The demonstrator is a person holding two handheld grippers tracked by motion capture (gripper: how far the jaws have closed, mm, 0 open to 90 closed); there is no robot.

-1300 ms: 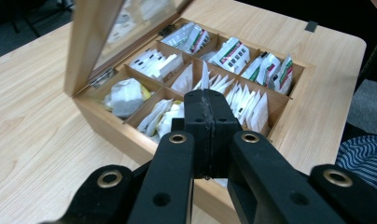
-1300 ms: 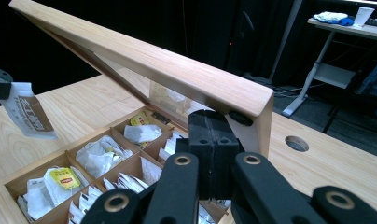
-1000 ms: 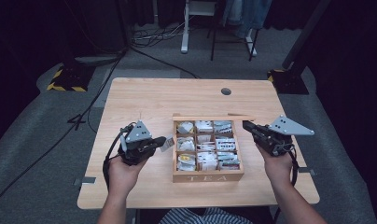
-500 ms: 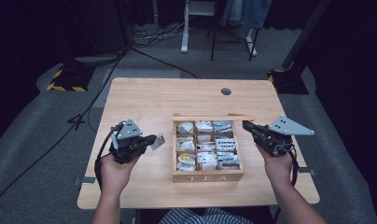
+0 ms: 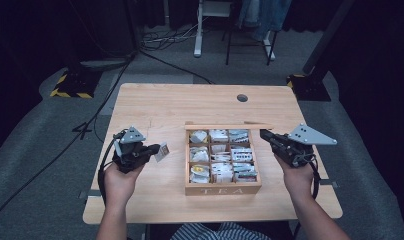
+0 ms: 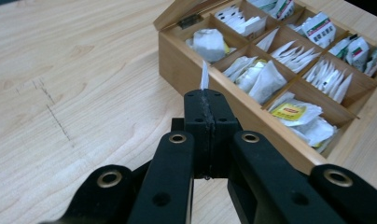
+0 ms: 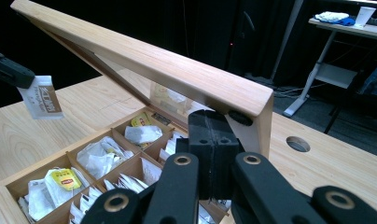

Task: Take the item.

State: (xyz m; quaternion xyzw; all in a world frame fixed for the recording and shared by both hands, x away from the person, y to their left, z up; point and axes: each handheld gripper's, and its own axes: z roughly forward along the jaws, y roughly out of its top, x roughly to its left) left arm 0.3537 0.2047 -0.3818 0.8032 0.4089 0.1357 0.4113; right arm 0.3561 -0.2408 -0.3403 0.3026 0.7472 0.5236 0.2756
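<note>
**A:** What is the left gripper (image 5: 151, 150) doing out there, away from the box?

**B:** Its fingers (image 6: 207, 116) are pressing together on a tea sachet (image 5: 162, 151), pinching the flat paper packet by one edge. In the left gripper view the sachet is showing edge-on, a thin white sliver rising from the fingertips. It is hanging in the air just left of the tea box (image 5: 223, 187), above the bare worktop (image 5: 155, 105), probably so it is clear of the compartments.

**A:** And the right gripper (image 5: 266, 136)?

**B:** It is sitting at the box's right side, near the raised lid (image 7: 144, 58). Its fingers (image 7: 210, 140) are lying closed against each other, and I cannot tell whether they are touching the lid's corner or just sitting in front of it. I am guessing it is steadying the lid so the box is staying open.

**A:** What is the box like?

**B:** It is pale wood, square, with "TEA" on the front wall, and thin slats are dividing it into nine compartments. Crinkly white sachets are filling them, some standing in rows, some lying loose; a few are carrying yellow or red-and-green labels. The lid looks like a wooden frame with a clear pane, as the sachets are showing through it.

**A:** And the worktop?

**B:** Light wood grain, smooth, with a round cable hole (image 5: 242, 98) near the far edge.
</note>
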